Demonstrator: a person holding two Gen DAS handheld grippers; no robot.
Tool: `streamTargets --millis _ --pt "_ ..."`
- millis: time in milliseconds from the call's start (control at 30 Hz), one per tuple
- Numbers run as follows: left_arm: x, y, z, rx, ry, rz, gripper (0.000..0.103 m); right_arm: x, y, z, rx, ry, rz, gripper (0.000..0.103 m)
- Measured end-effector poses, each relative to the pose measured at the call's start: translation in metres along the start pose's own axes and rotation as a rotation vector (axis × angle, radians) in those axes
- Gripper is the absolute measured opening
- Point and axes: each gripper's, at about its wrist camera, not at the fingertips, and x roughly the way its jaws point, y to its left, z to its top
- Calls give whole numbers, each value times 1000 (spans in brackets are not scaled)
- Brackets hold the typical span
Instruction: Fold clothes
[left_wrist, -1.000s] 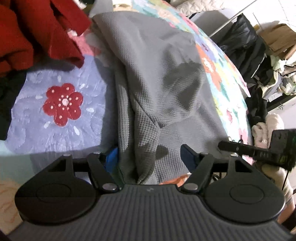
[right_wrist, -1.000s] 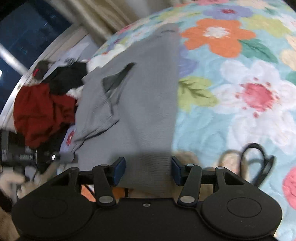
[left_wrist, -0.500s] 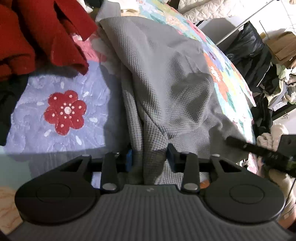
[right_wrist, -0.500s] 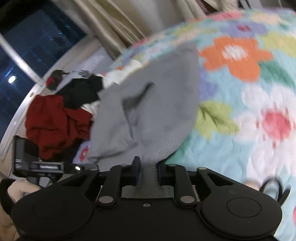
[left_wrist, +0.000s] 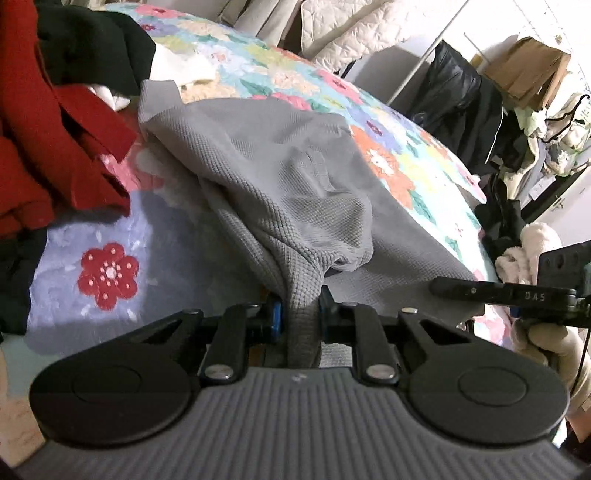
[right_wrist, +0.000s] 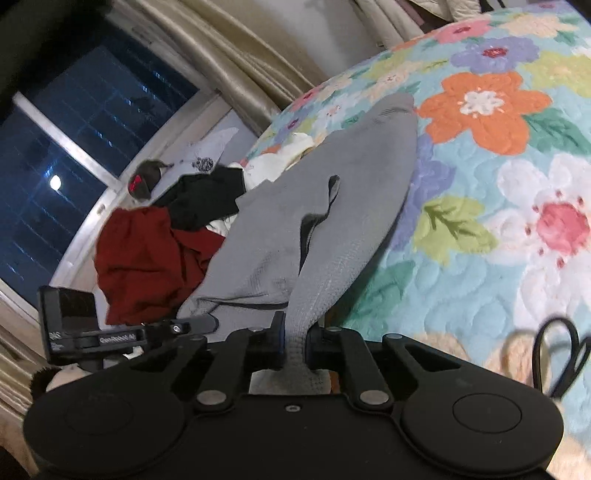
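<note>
Both claws clamped on the gray waffle-knit garment (left_wrist: 280, 192): left gripper (left_wrist: 298, 314) pinching one bunched edge, right gripper (right_wrist: 295, 341) another. Rest draped across the floral quilt (right_wrist: 498, 206), just beside a red garment (left_wrist: 55, 147) heap.

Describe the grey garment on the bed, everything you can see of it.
The grey garment is a waffle-textured knit that looks soft and thick. It lies stretched lengthwise on the floral quilt, rumpled, with a fold drooping near the middle and a dark slit-like opening in the right wrist view. Its near edge is bunched and pinched at two places: the left gripper and the right gripper each have their jaws shut on it. A red garment lies beside it.
</note>
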Motion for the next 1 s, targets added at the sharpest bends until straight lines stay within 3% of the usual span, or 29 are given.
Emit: streamTargets --millis 233,400,600,767,900,1000 --pt "-18 -14 0 31 -79 -54 17 -13 -11 13 113 -46 102 12" --pt "-8 -5 28 -50 -121 -92 17 -16 -17 33 164 -73 151 12" --pt "22 -2 84 -76 -188 -18 17 26 -26 111 164 -98 118 12" --pt "57 21 142 -154 -229 86 15 78 -42 172 225 -45 8 12" --pt "81 53 162 -302 -217 59 15 108 -65 195 322 4 -75 12" --pt "91 73 161 -378 -215 22 15 116 -75 200 356 26 -66 12"
